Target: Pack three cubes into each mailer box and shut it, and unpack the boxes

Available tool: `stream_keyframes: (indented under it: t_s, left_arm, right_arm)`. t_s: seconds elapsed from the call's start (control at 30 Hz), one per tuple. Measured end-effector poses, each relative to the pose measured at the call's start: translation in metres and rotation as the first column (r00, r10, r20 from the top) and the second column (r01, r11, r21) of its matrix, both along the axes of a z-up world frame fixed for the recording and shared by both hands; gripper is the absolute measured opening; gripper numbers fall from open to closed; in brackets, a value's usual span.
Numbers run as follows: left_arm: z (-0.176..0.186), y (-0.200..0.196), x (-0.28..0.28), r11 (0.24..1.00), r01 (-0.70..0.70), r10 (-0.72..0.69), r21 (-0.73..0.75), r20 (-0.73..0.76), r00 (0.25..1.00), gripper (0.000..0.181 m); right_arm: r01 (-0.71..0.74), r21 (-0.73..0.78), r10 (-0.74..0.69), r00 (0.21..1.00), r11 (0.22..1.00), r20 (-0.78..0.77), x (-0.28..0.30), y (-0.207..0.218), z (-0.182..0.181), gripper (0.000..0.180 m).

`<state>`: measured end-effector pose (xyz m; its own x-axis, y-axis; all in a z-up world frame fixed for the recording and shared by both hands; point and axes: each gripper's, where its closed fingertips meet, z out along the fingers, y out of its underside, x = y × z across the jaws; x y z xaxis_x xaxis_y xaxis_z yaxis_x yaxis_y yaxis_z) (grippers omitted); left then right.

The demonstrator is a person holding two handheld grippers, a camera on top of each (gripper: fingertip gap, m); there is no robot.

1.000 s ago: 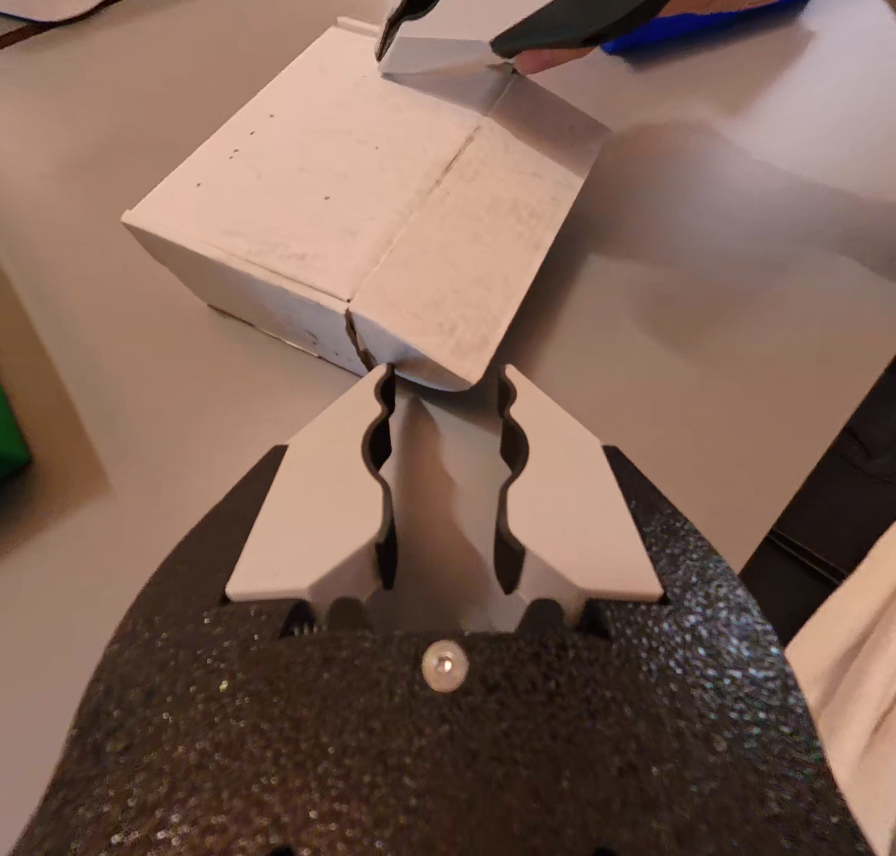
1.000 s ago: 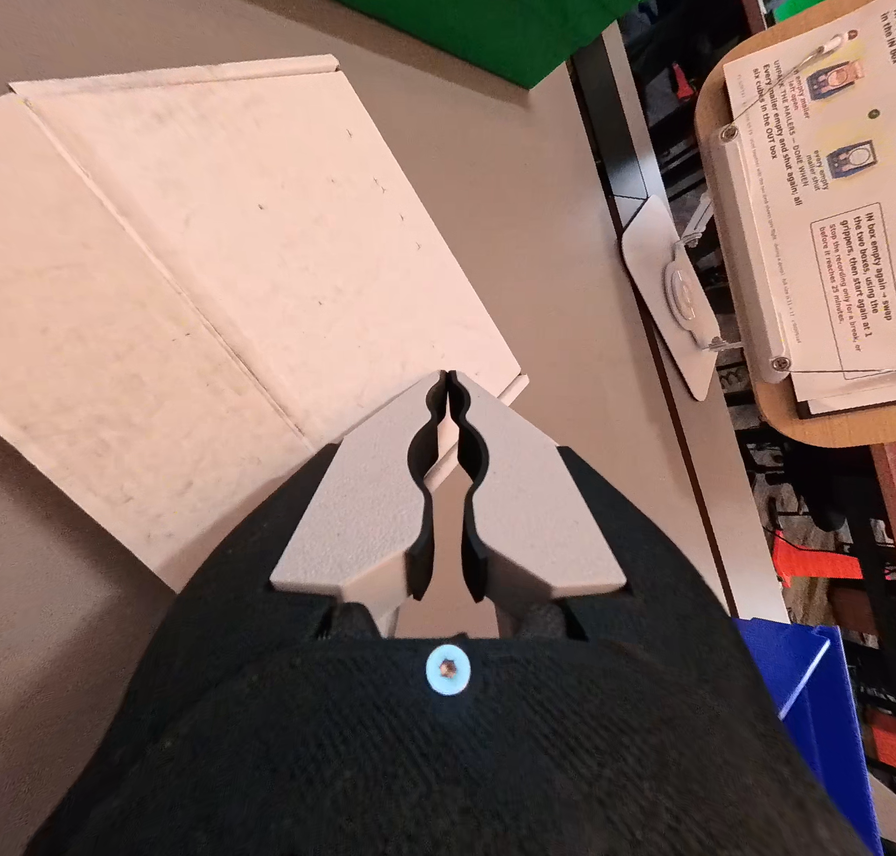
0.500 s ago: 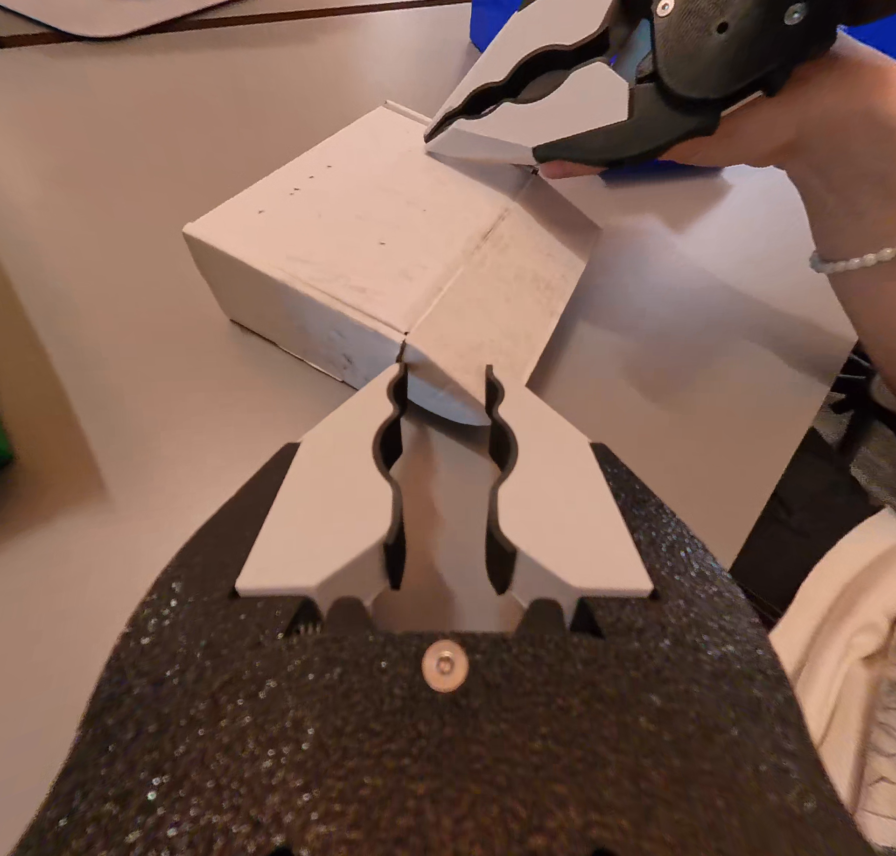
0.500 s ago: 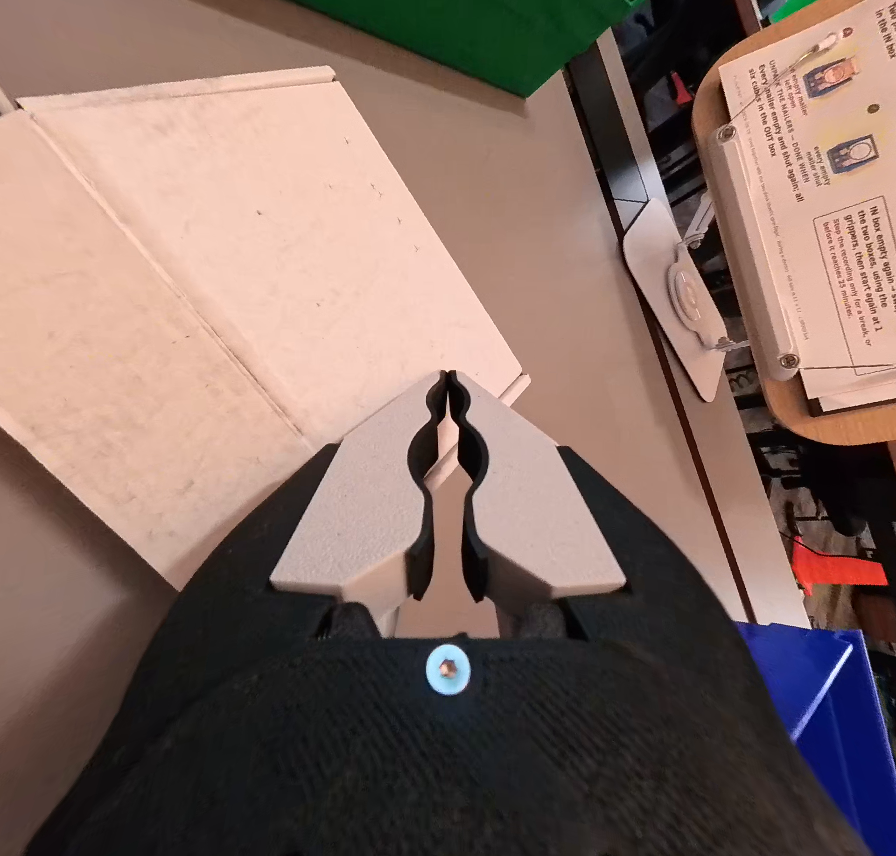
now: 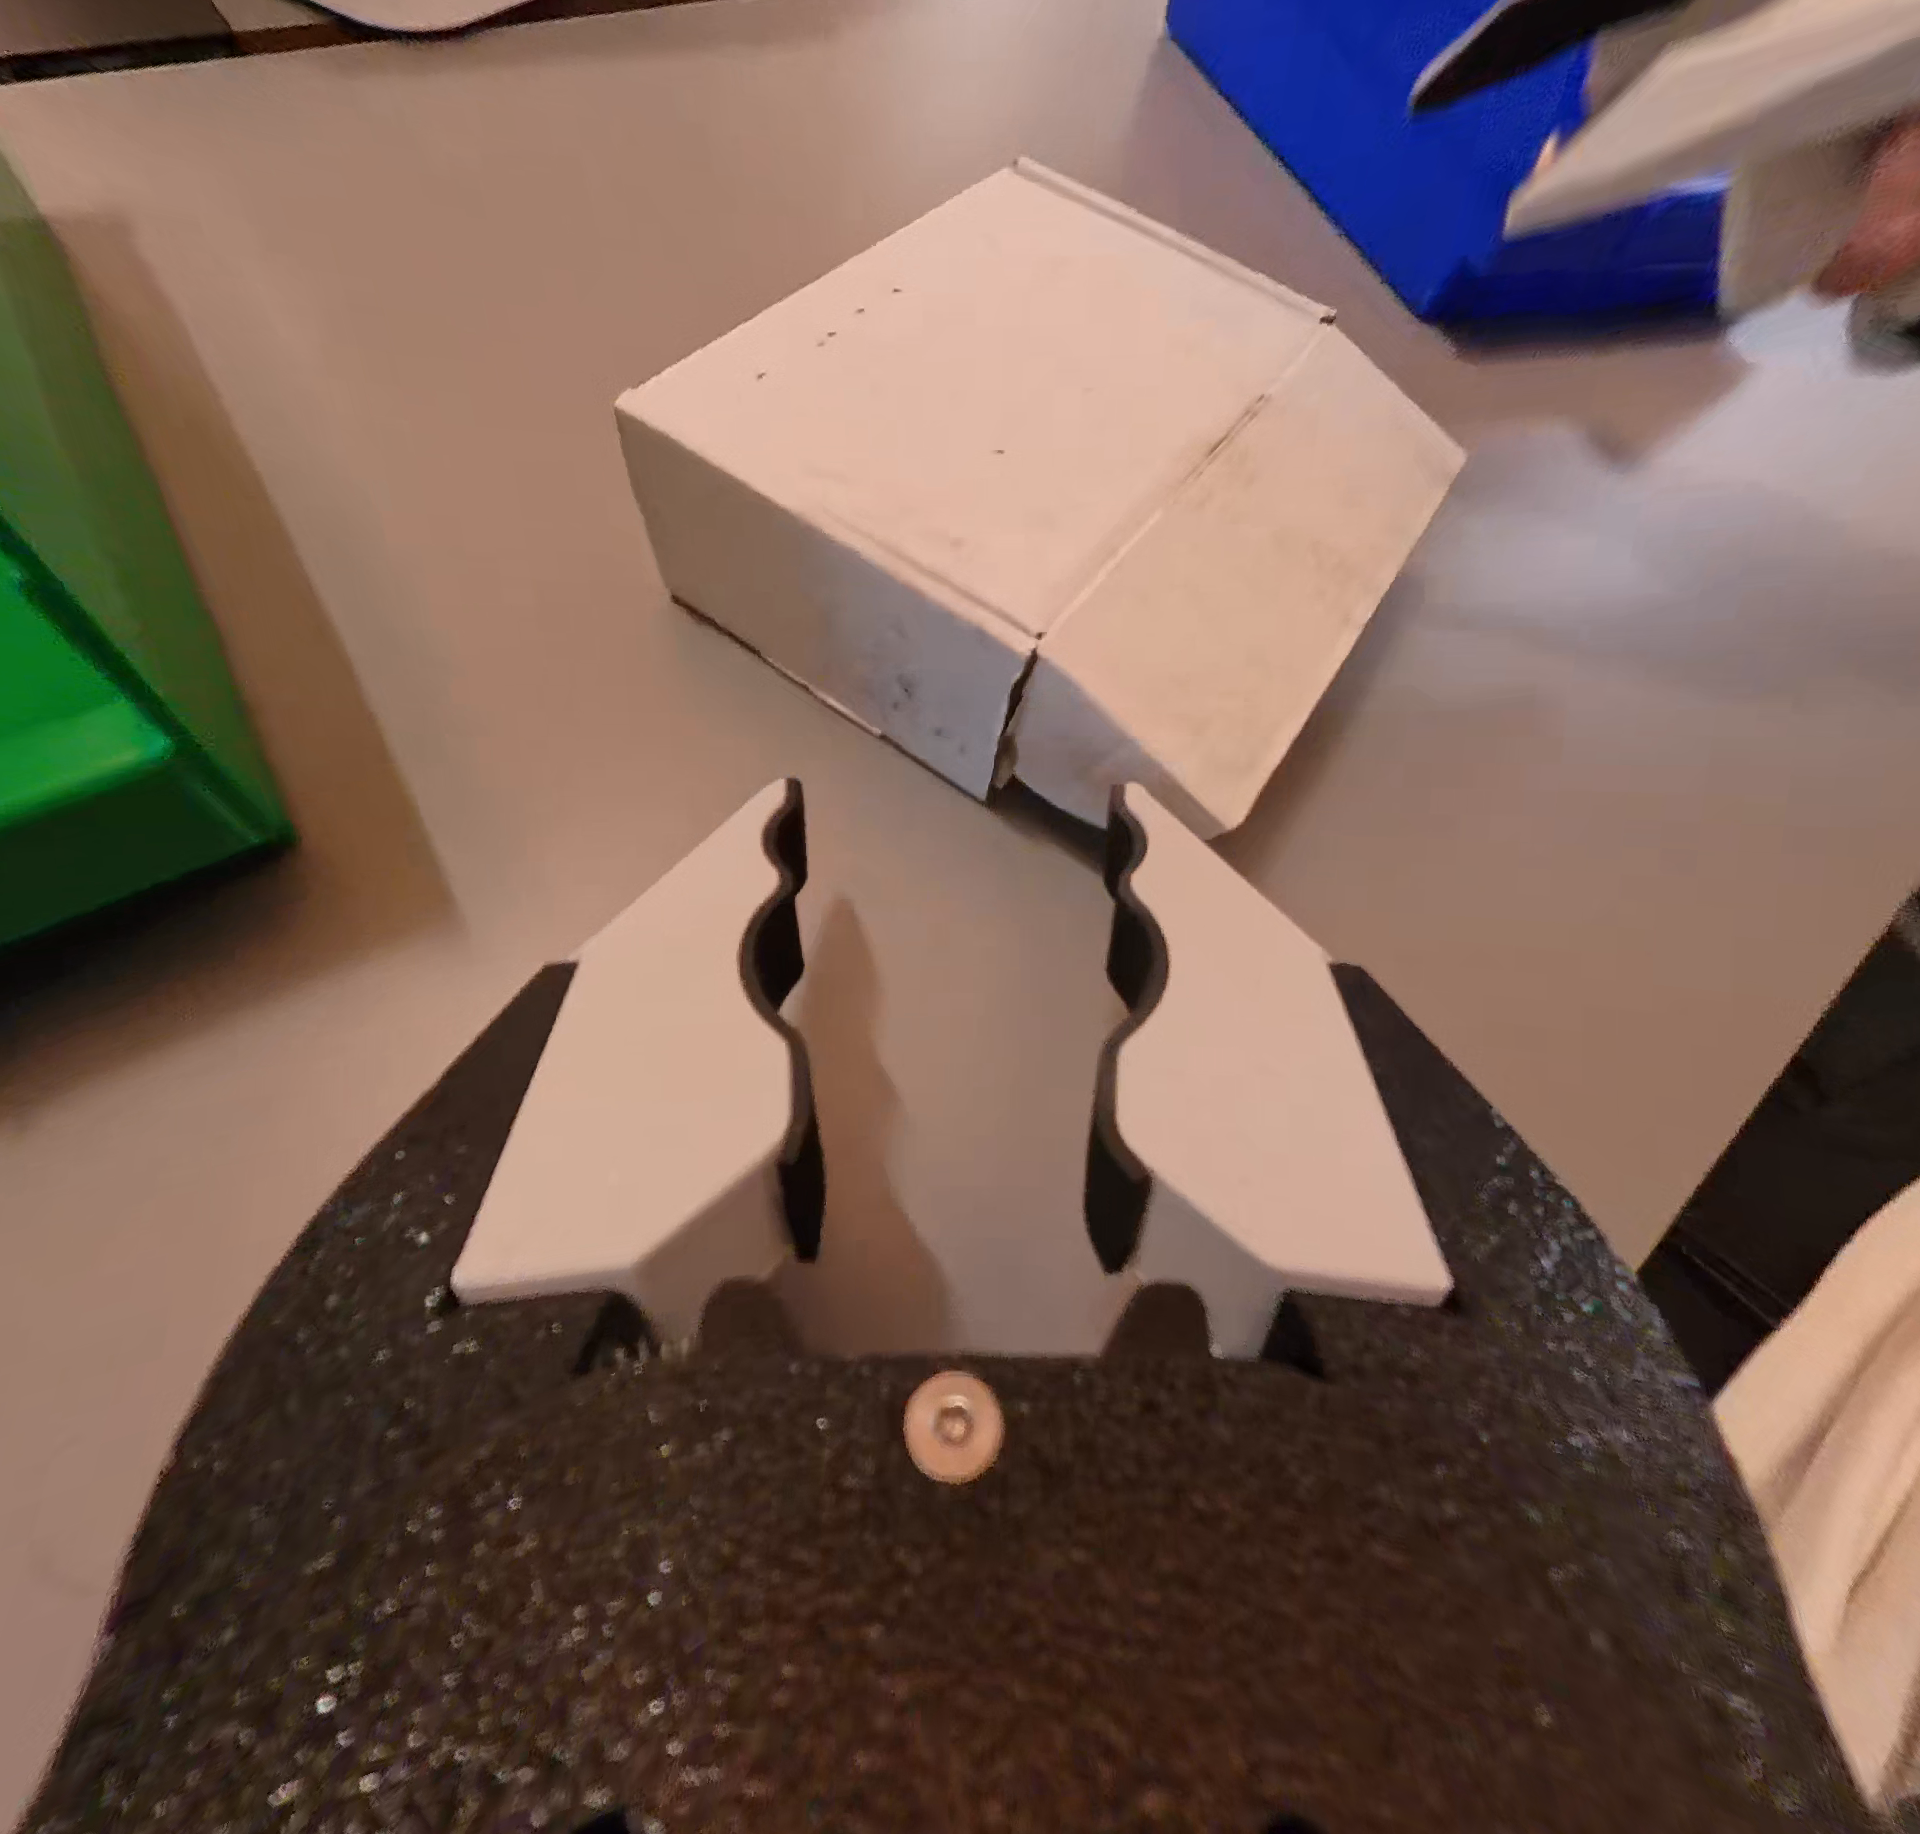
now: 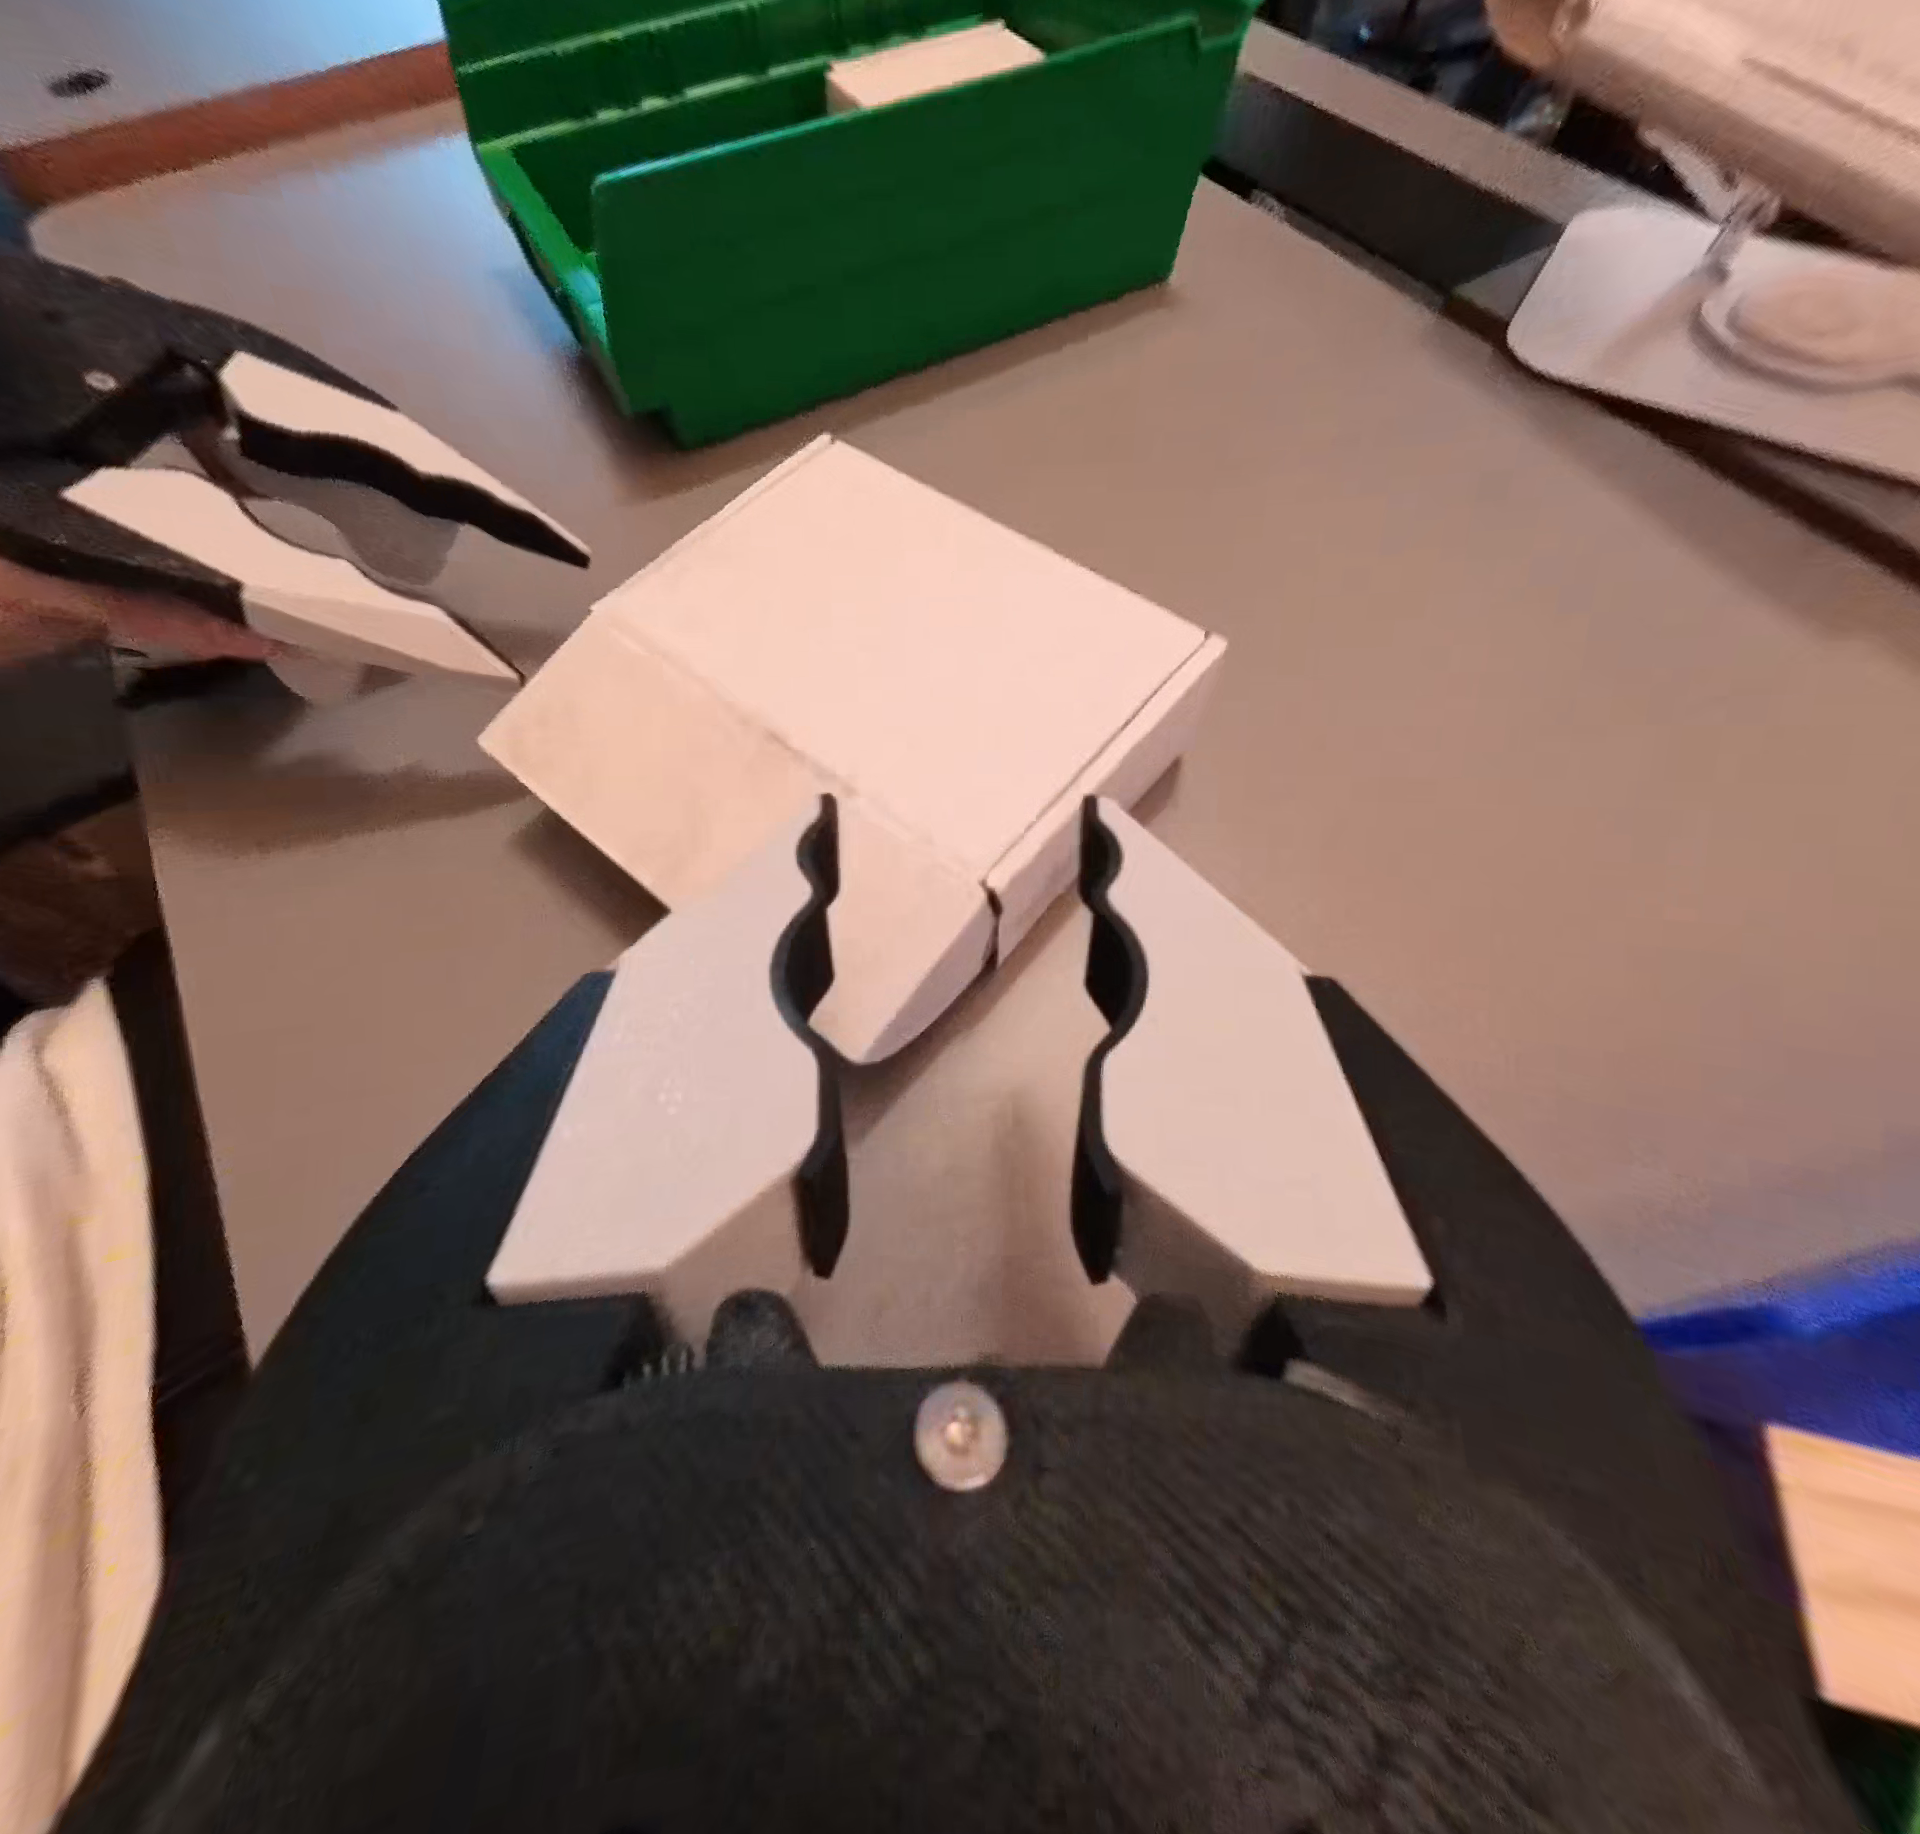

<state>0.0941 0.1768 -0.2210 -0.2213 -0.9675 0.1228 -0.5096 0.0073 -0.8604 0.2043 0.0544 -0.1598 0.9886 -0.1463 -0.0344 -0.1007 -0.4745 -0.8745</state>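
Observation:
A white mailer box (image 5: 987, 496) lies on the grey table with its lid down and its front flap (image 5: 1247, 631) slanting out, not tucked in. My left gripper (image 5: 956, 808) is open and empty, just short of the box's near corner. My right gripper (image 6: 956, 818) is open; the flap's rounded side tab (image 6: 904, 974) lies between its fingers, and I cannot tell if they touch. The box also shows in the right wrist view (image 6: 904, 662). The right gripper shows blurred at the top right of the left wrist view (image 5: 1470, 163). No cubes are in view.
A green bin (image 6: 852, 205) stands behind the box with another white box (image 6: 925, 70) inside; its edge shows at left (image 5: 83, 693). A blue bin (image 5: 1403, 101) stands at the far right. A white pad (image 6: 1714, 330) lies near the table's edge.
My right gripper has opened and drawn back from the lid's far corner, now facing the flap's side. My left gripper has opened wider and pulled back from the flap.

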Motion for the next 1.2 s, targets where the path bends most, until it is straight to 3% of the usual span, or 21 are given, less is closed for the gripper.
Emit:
stream_keyframes:
  t_s: [0.07, 0.27, 0.4, 0.47, 0.57, 0.63, 0.83, 0.93, 1.03, 1.17, 1.2]
  left_arm:
    - [0.006, -0.004, 0.003, 0.998, 0.024, -0.023, -0.064, 0.024, 0.999, 0.056]
    - [0.015, -0.007, 0.023, 0.979, 0.072, -0.067, -0.189, 0.033, 0.997, 0.077]
    - [0.006, -0.009, 0.033, 0.983, 0.146, -0.146, -0.114, 0.006, 0.989, 0.088]
    - [0.004, -0.006, 0.036, 0.982, 0.183, -0.182, -0.047, 0.019, 0.983, 0.089]
    - [0.004, -0.012, 0.038, 0.968, 0.246, -0.245, -0.046, 0.03, 0.969, 0.089]
    - [0.0, -0.017, 0.036, 0.956, 0.288, -0.288, -0.059, 0.001, 0.957, 0.087]
    - [0.002, -0.015, 0.04, 0.942, 0.321, -0.321, -0.096, 0.011, 0.947, 0.077]
    - [0.005, -0.011, 0.043, 0.936, 0.337, -0.336, -0.102, 0.025, 0.942, 0.073]
    - [0.004, -0.01, 0.045, 0.933, 0.34, -0.34, -0.119, 0.019, 0.94, 0.071]
    - [0.003, -0.006, 0.051, 0.934, 0.336, -0.337, -0.123, 0.012, 0.941, 0.065]
    - [0.002, -0.004, 0.052, 0.938, 0.328, -0.33, -0.114, 0.007, 0.944, 0.062]
  right_arm:
    - [0.006, 0.016, -0.005, 0.997, 1.0, -0.078, -0.003, -0.006, -0.014, 0.059]
    - [-0.053, -0.036, 0.044, 0.973, 0.998, -0.228, -0.013, -0.002, -0.049, 0.06]
    - [0.004, 0.045, 0.008, 0.964, 0.999, -0.266, 0.005, 0.007, -0.041, 0.071]
    - [-0.023, 0.07, 0.041, 0.966, 0.997, -0.255, 0.008, 0.009, -0.041, 0.075]
    - [-0.157, -0.04, 0.148, 0.974, 0.987, -0.171, 0.001, 0.004, -0.063, 0.101]
    - [-0.191, -0.044, 0.185, 0.976, 0.981, -0.114, 0.0, 0.006, -0.065, 0.108]
    - [-0.269, 0.003, 0.264, 0.942, 0.963, -0.209, -0.011, 0.005, -0.062, 0.078]
    - [-0.25, 0.037, 0.252, 0.938, 0.967, -0.236, -0.005, 0.006, -0.061, 0.077]
    - [-0.26, 0.065, 0.268, 0.92, 0.963, -0.287, -0.005, 0.009, -0.059, 0.061]
    - [-0.264, 0.053, 0.268, 0.923, 0.963, -0.275, -0.004, 0.011, -0.06, 0.06]
    - [-0.244, 0.032, 0.244, 0.935, 0.969, -0.258, 0.0, 0.011, -0.063, 0.05]
